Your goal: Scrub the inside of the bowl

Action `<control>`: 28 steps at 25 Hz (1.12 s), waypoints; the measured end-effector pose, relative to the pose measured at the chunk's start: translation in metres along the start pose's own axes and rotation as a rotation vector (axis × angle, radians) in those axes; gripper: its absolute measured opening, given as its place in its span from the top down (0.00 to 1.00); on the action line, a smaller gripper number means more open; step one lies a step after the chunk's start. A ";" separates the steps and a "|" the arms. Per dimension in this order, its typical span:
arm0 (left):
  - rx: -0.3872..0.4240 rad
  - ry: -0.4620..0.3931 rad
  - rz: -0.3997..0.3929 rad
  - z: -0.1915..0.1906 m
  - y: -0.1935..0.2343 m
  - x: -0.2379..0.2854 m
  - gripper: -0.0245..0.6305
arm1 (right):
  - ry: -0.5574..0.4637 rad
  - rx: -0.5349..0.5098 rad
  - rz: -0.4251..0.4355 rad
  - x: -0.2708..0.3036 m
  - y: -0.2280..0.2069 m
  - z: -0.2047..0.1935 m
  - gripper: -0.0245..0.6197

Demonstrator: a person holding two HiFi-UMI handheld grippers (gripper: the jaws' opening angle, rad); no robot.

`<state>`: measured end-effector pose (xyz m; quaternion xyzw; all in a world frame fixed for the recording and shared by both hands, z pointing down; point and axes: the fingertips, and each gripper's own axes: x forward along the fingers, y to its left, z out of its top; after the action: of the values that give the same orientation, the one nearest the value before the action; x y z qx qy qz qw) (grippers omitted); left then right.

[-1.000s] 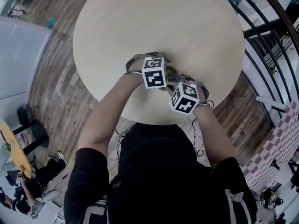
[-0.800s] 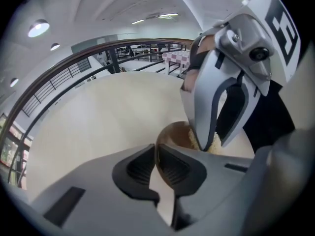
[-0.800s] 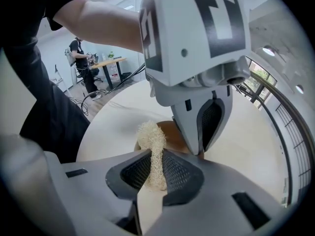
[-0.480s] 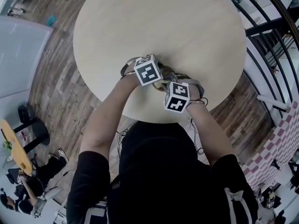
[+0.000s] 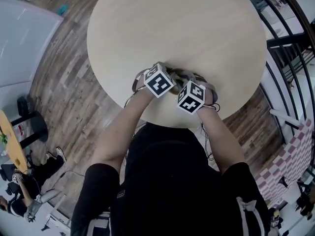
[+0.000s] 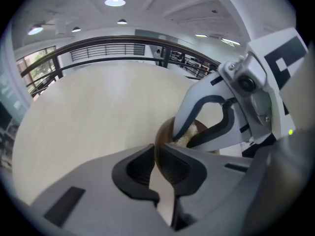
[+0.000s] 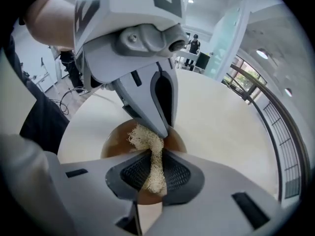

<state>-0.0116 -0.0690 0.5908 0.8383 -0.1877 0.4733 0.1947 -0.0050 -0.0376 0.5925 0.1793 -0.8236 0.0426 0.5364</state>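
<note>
Bowl (image 7: 115, 142), brown inside, is pinched at the rim by left tongs (image 6: 155, 156); right tongs (image 7: 153, 171) clamp pale scrubber (image 7: 145, 137).

left gripper (image 6: 155, 154): its left cube (image 5: 159, 80) has turned from nearly square to corner-up in the head view.
right gripper (image 7: 152, 163): its right cube (image 5: 191, 97) has come up and in, now almost level with the left cube and nearly touching it.
head view: shifted; the table (image 5: 197, 28) now sits further right, and the teal thing on the floor (image 5: 63, 9) sits higher.
</note>
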 end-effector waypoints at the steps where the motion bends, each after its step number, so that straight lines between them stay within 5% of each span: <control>1: -0.048 -0.019 0.014 -0.001 0.003 -0.001 0.91 | -0.006 0.011 -0.022 -0.002 -0.002 0.002 0.85; 4: -0.143 -0.069 0.055 0.007 0.003 -0.004 0.92 | -0.029 0.024 -0.078 -0.019 -0.006 -0.001 0.85; 7: -0.145 -0.057 0.082 0.010 0.002 -0.002 0.92 | -0.049 -0.025 -0.091 -0.037 -0.002 -0.003 0.85; 16: -0.158 -0.025 0.077 0.006 0.001 0.006 0.92 | -0.017 -0.339 0.076 -0.029 0.040 -0.002 0.85; 28: -0.154 -0.017 0.098 -0.007 0.001 0.000 0.91 | 0.001 -0.168 -0.020 0.002 0.012 -0.002 0.85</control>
<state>-0.0172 -0.0663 0.5948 0.8146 -0.2662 0.4593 0.2337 -0.0078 -0.0264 0.5971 0.1419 -0.8222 -0.0320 0.5502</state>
